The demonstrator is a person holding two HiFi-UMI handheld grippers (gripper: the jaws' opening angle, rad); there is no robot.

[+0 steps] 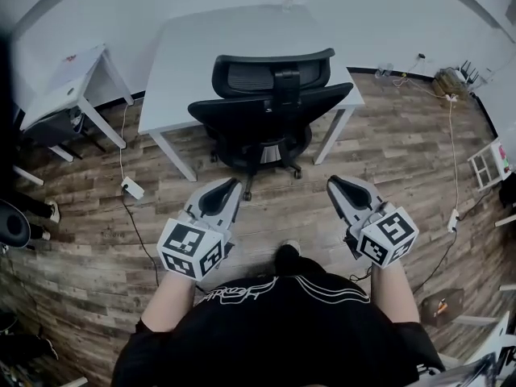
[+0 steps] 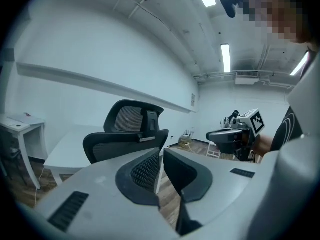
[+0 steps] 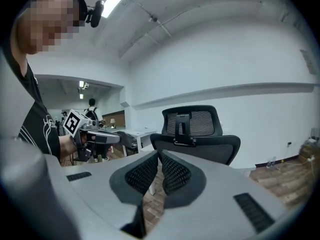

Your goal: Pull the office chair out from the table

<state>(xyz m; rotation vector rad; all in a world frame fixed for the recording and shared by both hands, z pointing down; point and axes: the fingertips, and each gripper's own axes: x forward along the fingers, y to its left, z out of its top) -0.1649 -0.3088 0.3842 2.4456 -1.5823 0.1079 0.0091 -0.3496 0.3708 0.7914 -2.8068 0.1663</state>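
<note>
The chair [image 1: 270, 107] stands in the upper middle of the head view, its seat pushed under the white table [image 1: 201, 47] and its backrest turned toward the person. The backrest's top edge runs left to right across the frame. Both grippers sit lower in the frame and well apart from the chair. The left gripper [image 1: 232, 185] is at lower left of the chair base, the right gripper [image 1: 334, 184] at lower right, and neither looks clearly nearer. Each has its jaws pressed together with nothing between them, and each gripper view shows the backrest straight ahead beyond the tips. Judging from this, the next move is a reach up the frame to the backrest, one gripper to each side. The floor [image 1: 387, 135] is wood-look planks with a cable [image 1: 122, 147] trailing at the left, and a smaller white side table [image 1: 68, 79] stands at upper left against the pale wall.
</note>
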